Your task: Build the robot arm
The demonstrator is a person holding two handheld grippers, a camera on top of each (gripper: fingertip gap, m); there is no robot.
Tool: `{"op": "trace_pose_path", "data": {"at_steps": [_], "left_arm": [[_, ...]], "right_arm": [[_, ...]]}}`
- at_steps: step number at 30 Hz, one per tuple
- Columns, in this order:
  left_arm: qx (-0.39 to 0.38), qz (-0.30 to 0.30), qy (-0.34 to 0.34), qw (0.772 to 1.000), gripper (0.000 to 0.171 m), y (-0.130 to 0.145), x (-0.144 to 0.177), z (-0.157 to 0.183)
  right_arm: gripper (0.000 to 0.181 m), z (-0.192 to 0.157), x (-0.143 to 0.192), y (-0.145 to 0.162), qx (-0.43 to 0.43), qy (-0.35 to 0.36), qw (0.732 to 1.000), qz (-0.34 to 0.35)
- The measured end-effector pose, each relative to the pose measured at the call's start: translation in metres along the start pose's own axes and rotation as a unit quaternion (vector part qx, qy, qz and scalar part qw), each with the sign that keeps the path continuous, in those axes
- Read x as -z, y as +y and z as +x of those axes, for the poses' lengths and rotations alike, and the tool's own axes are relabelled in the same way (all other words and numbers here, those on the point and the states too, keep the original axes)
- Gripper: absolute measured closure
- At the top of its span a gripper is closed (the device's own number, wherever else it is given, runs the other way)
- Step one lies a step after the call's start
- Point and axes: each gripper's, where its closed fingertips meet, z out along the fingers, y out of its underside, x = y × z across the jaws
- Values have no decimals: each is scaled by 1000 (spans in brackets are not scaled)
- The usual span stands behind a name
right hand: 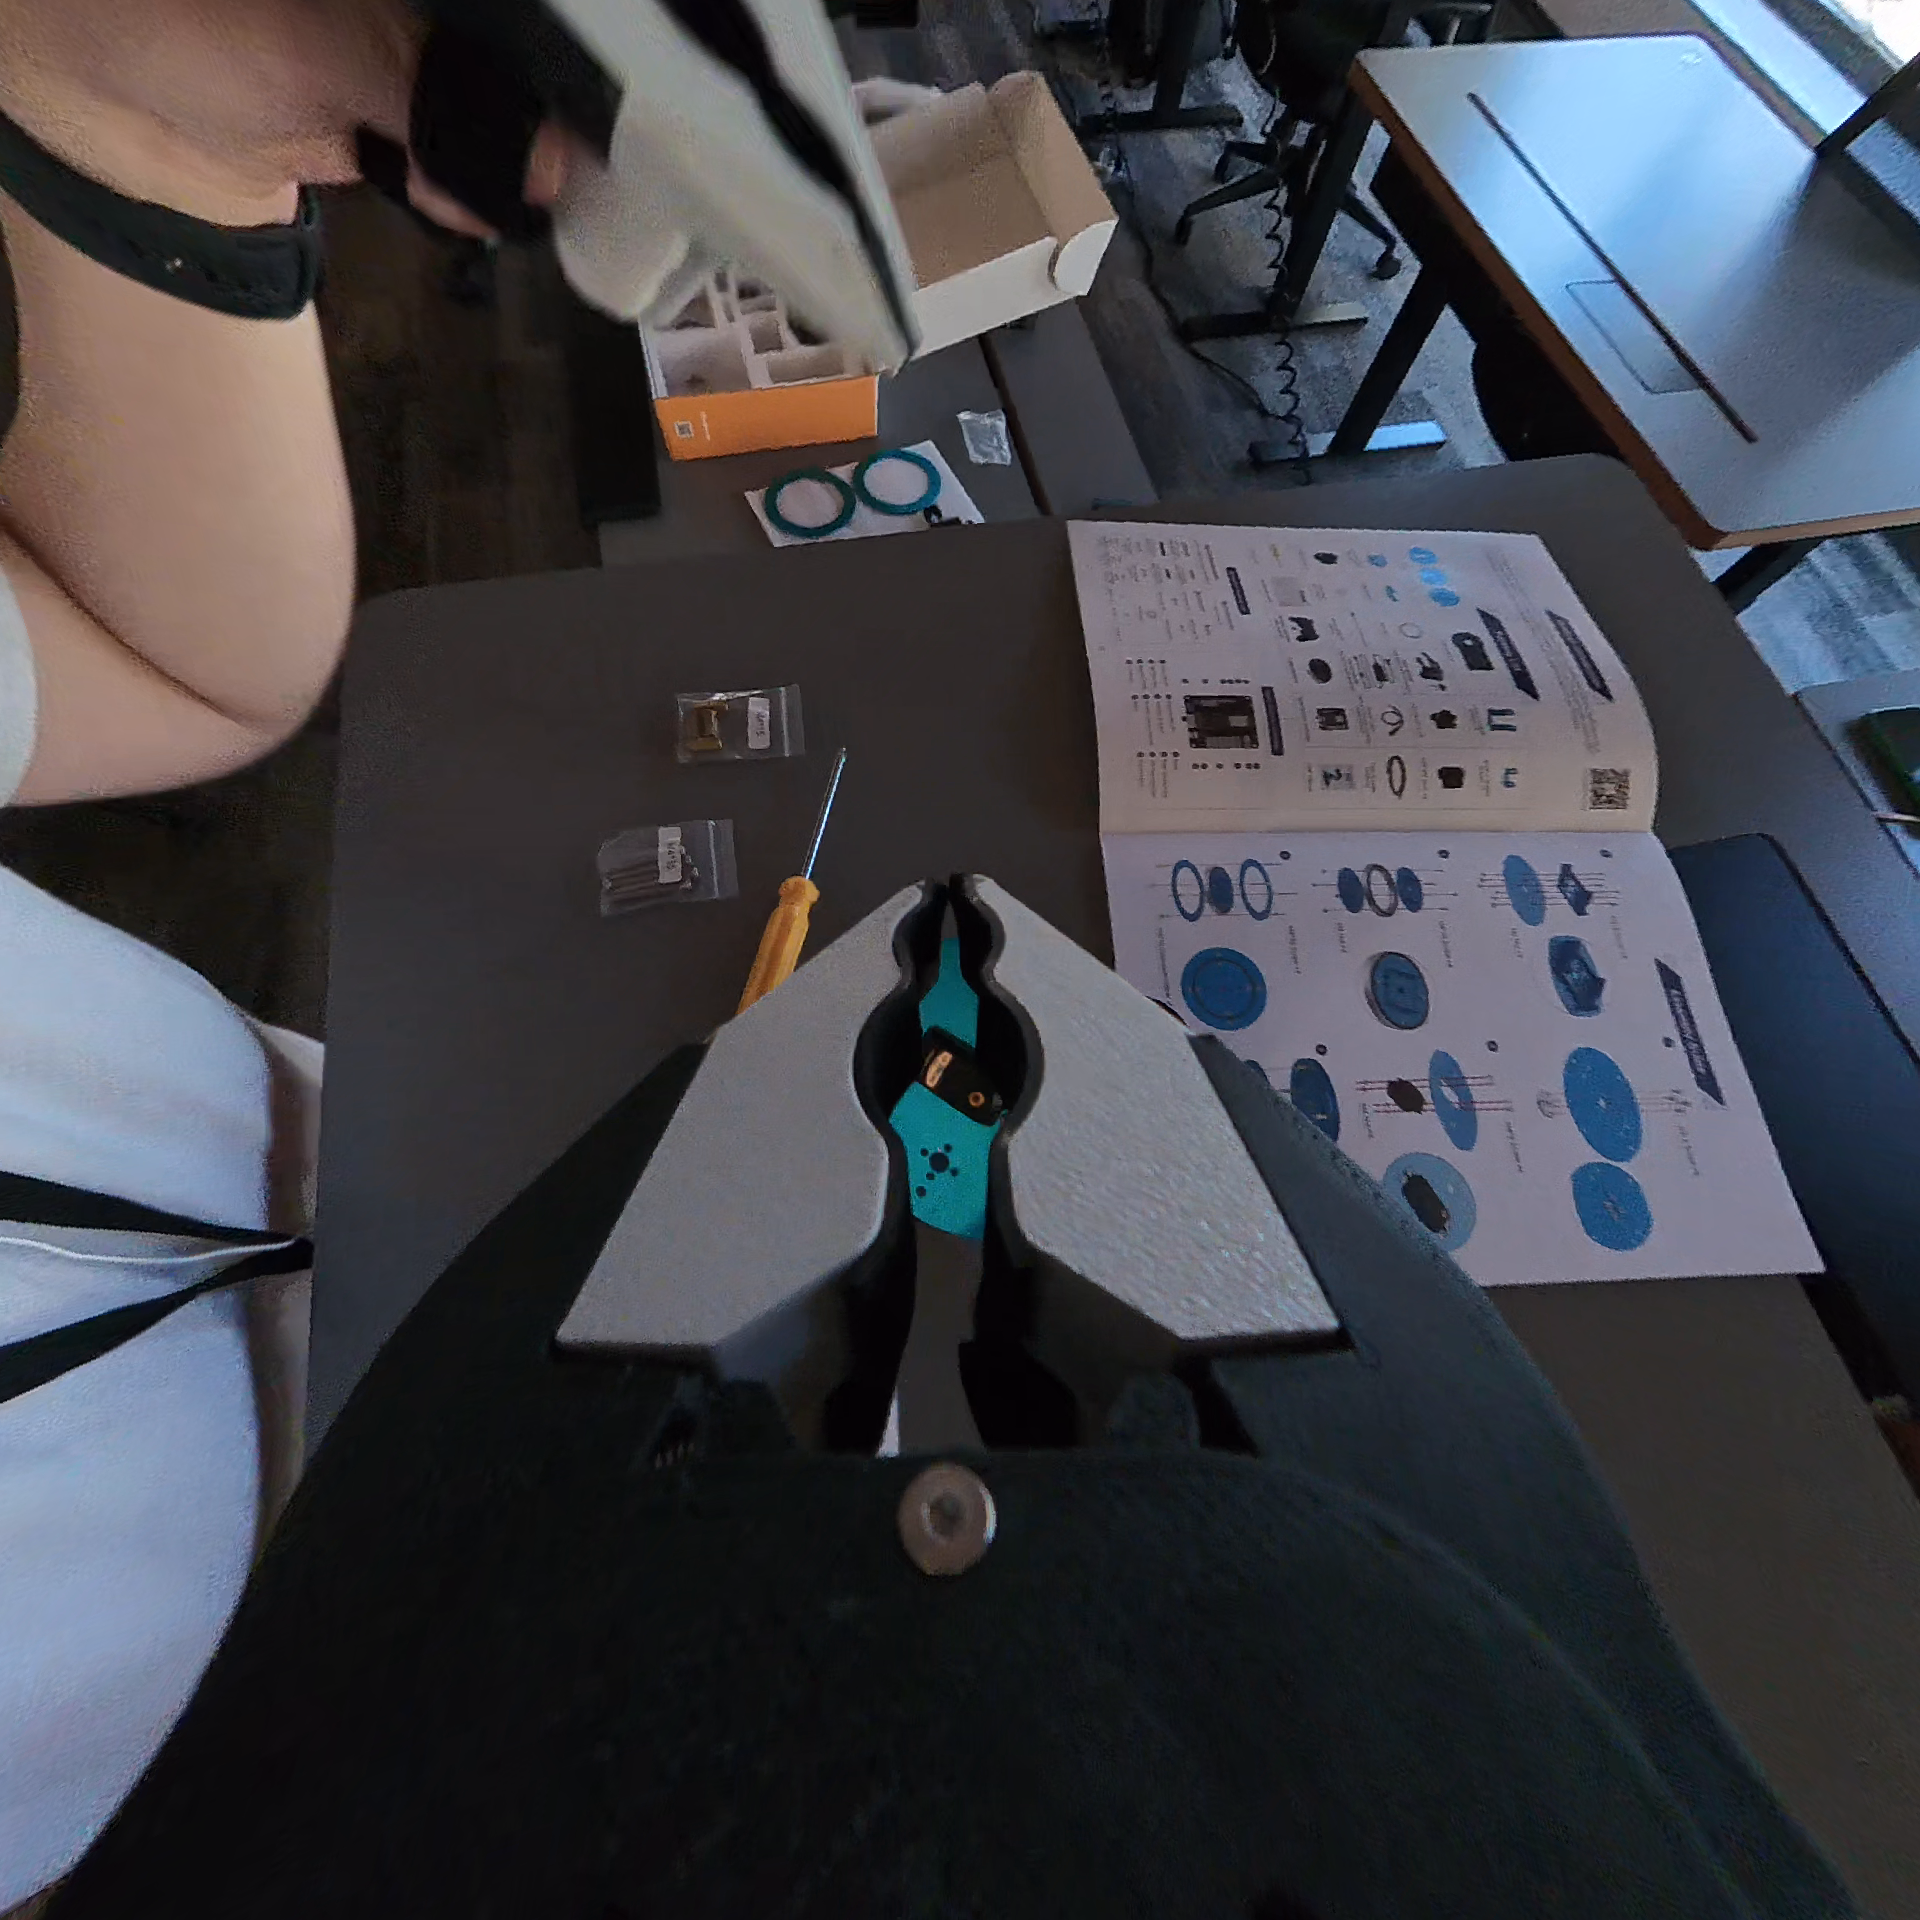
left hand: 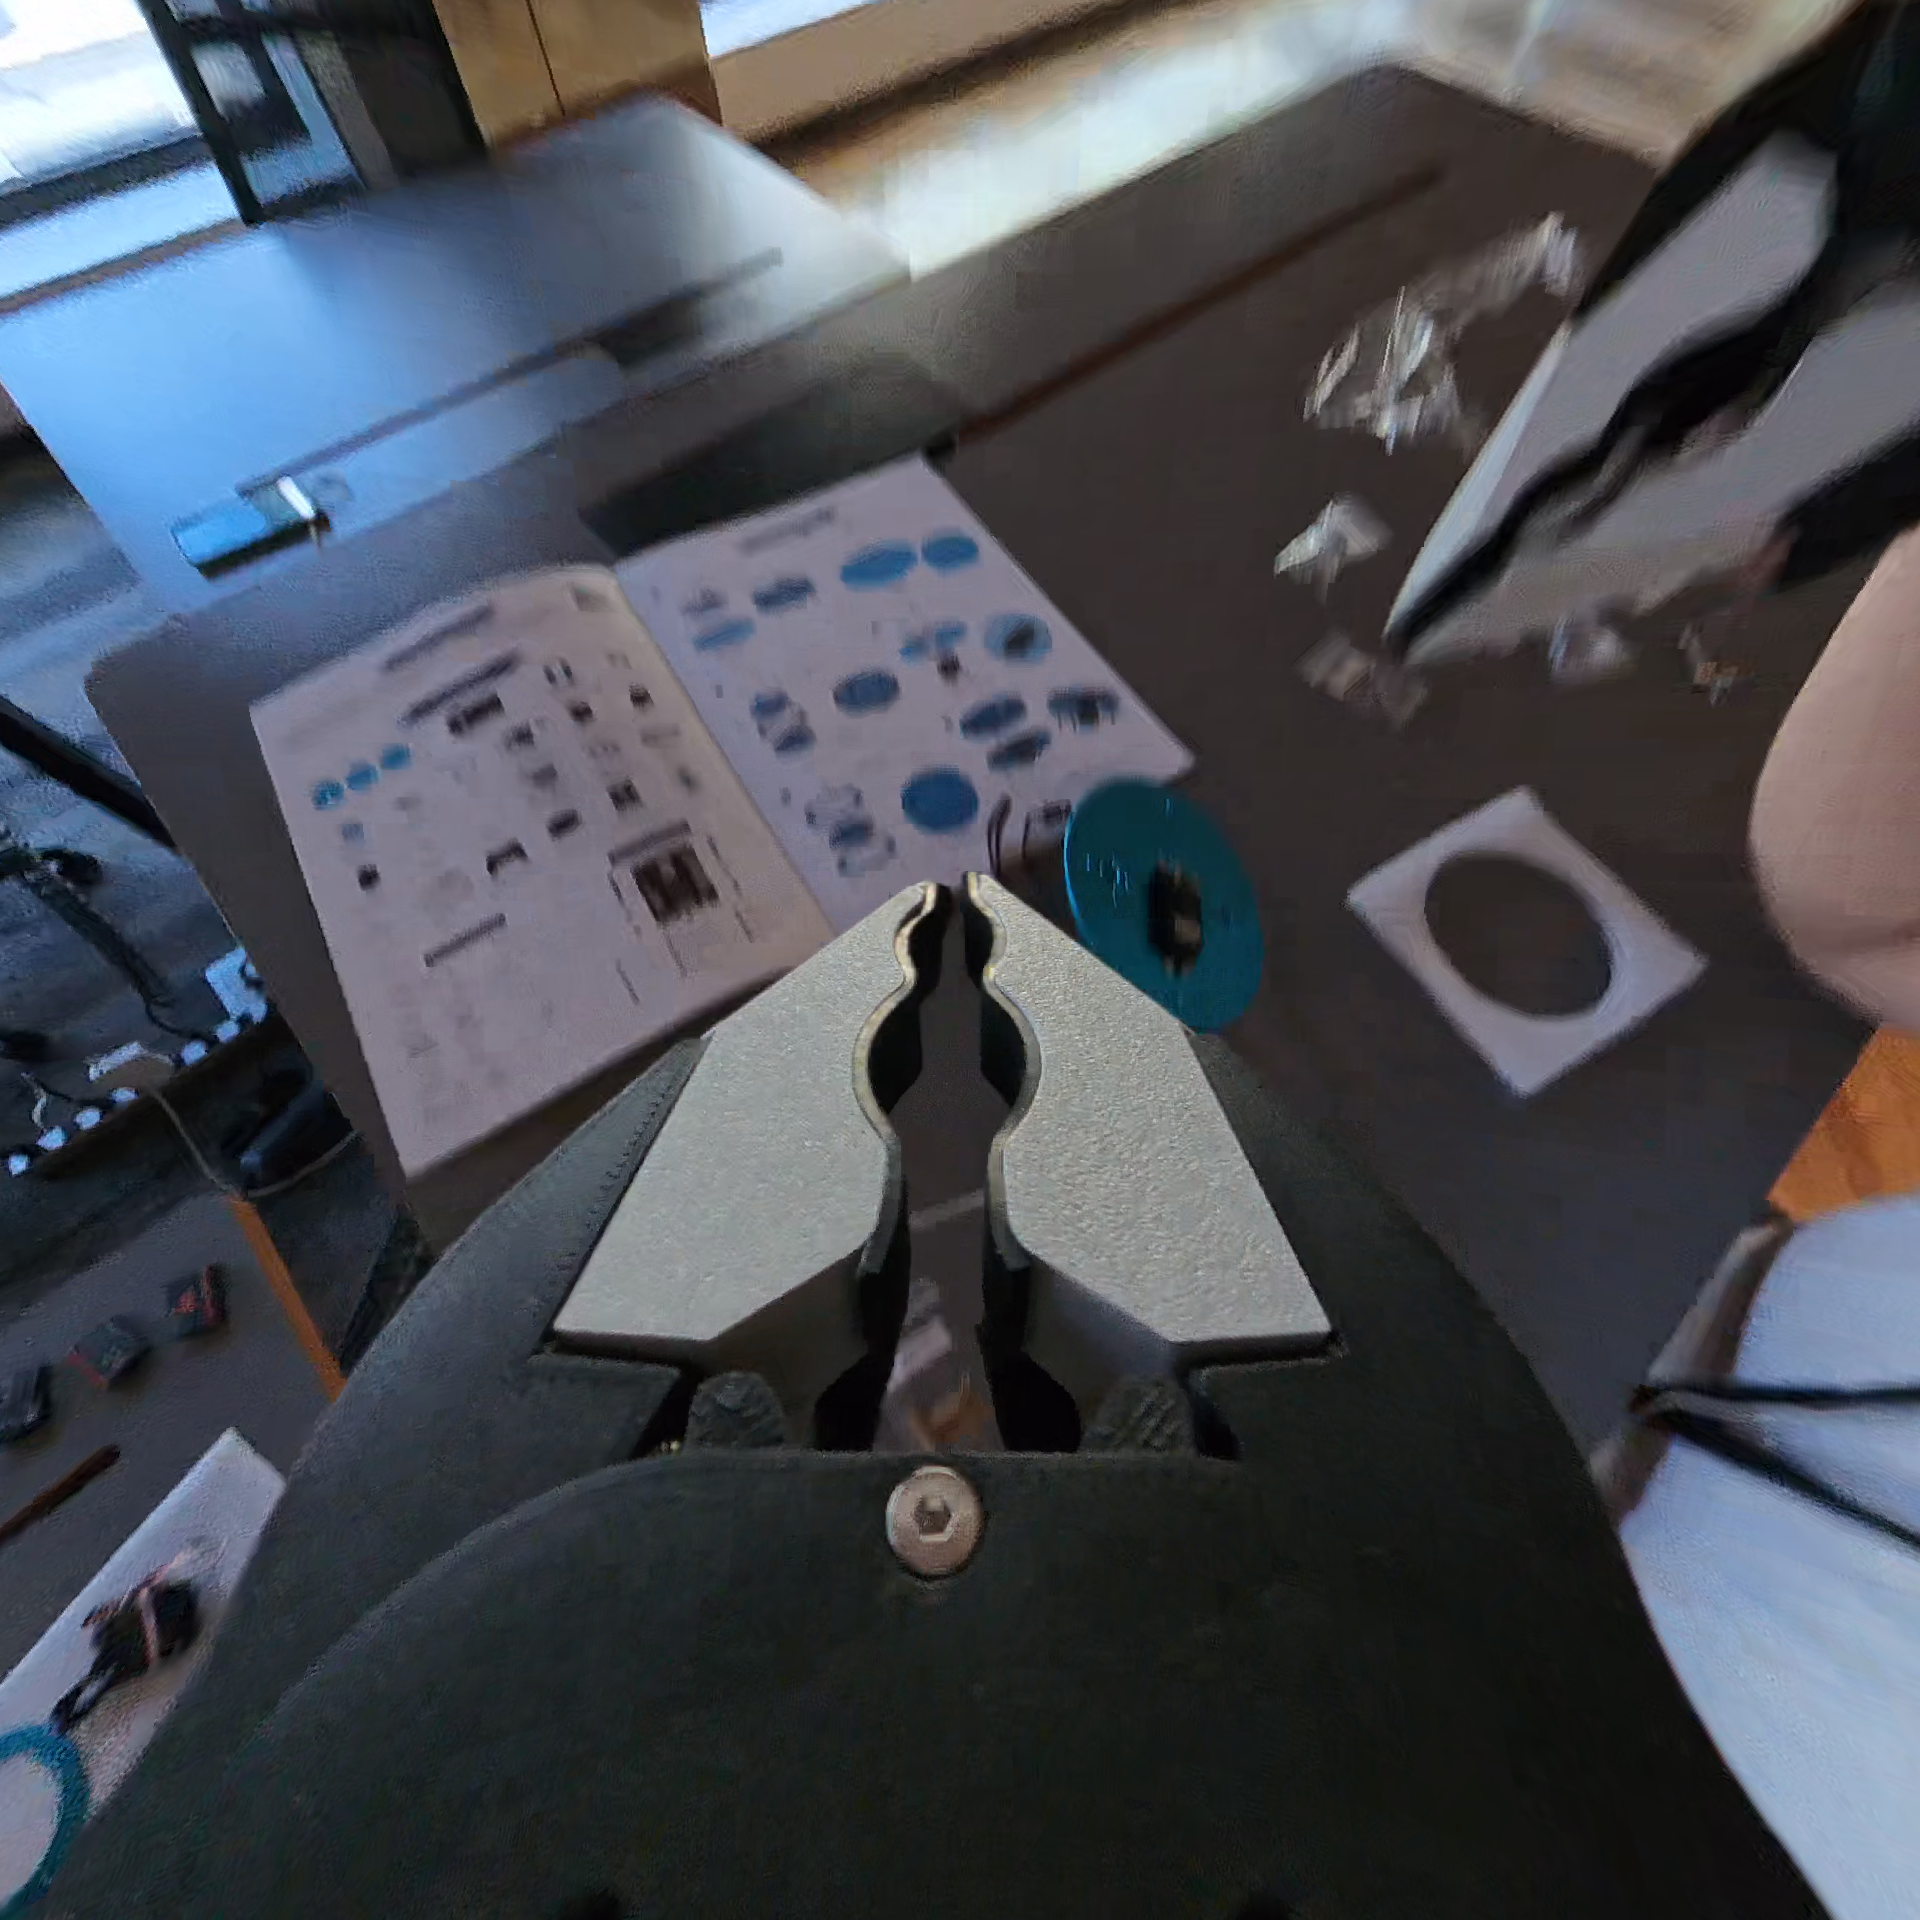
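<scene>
Right tool, at the centre of its own view, hangs over the dark grey surface with its tips pinched almost together and nothing clamped between them. Through the gap behind the tips shows a teal disc carrying a small black part, apparently lying on the surface below rather than gripped.

Left tool, in its blurred view, is likewise closed to a narrow slit and empty. The same disc sits just right of its tips, and a white card frame with a round cut-out lies farther right.

Left of centre in the right wrist view lies a yellow-handled screwdriver, then two small clear bags of hardware, each with a handwritten sticker. An open instruction sheet with blue diagrams and a square code fills the right side.

Toward the top are two teal rings on white backing and an orange-fronted box with a small printed mark. A person's forearm fills the upper left.
</scene>
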Motion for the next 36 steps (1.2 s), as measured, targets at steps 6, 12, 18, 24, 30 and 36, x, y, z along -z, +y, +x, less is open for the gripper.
{"op": "trace_pose_path", "data": {"at_steps": [6,12,18,24,30,36], "left_arm": [[43,-57,69,995,156,123,-10,27],[151,46,149,976,158,149,-11,19],[111,27,106,988,161,159,-20,-13],[86,59,106,989,162,147,-24,-8],[69,39,111,991,163,159,-31,2],[83,40,109,990,164,159,-33,-7]], "right_arm": [[180,-41,-9,59,-53,-46,997,-6],[178,-104,-88,82,-93,-76,993,15],[164,-100,-162,76,-99,-21,995,-20],[160,-97,-192,80,-135,-47,988,-54],[156,-104,-193,83,-114,-72,989,-66],[164,-110,-195,93,-34,-51,992,-112]]}}
